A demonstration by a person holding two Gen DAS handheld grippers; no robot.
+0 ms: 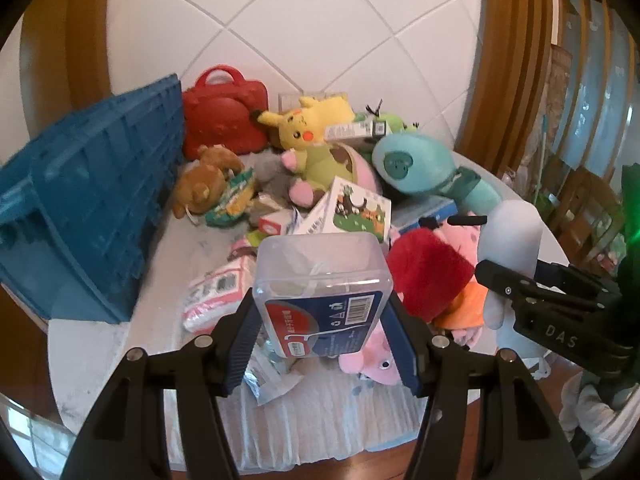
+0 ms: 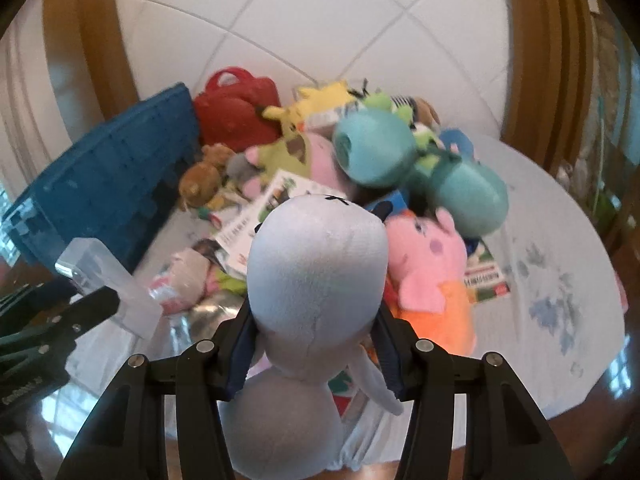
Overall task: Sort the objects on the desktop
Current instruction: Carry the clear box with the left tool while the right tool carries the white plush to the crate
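My left gripper (image 1: 320,336) is shut on a clear plastic box (image 1: 320,280) with a red and blue label, lifted above the round table (image 1: 100,344). My right gripper (image 2: 314,346) is shut on a pale grey plush toy (image 2: 316,272), squeezing it at the neck; the toy (image 1: 512,240) and the right gripper (image 1: 516,292) also show at the right of the left wrist view. The clear box (image 2: 108,284) and the left gripper's finger (image 2: 94,304) appear at the left of the right wrist view. A pile of plush toys and packets covers the table behind.
A blue crate (image 1: 92,208) stands at the table's left, a red plastic case (image 1: 224,116) behind it. The pile holds a yellow plush (image 1: 308,120), a teal plush (image 1: 420,168), a pink pig plush (image 2: 432,268), a brown bear (image 1: 204,184) and booklets (image 1: 352,208). Table's right side (image 2: 560,240) is bare cloth.
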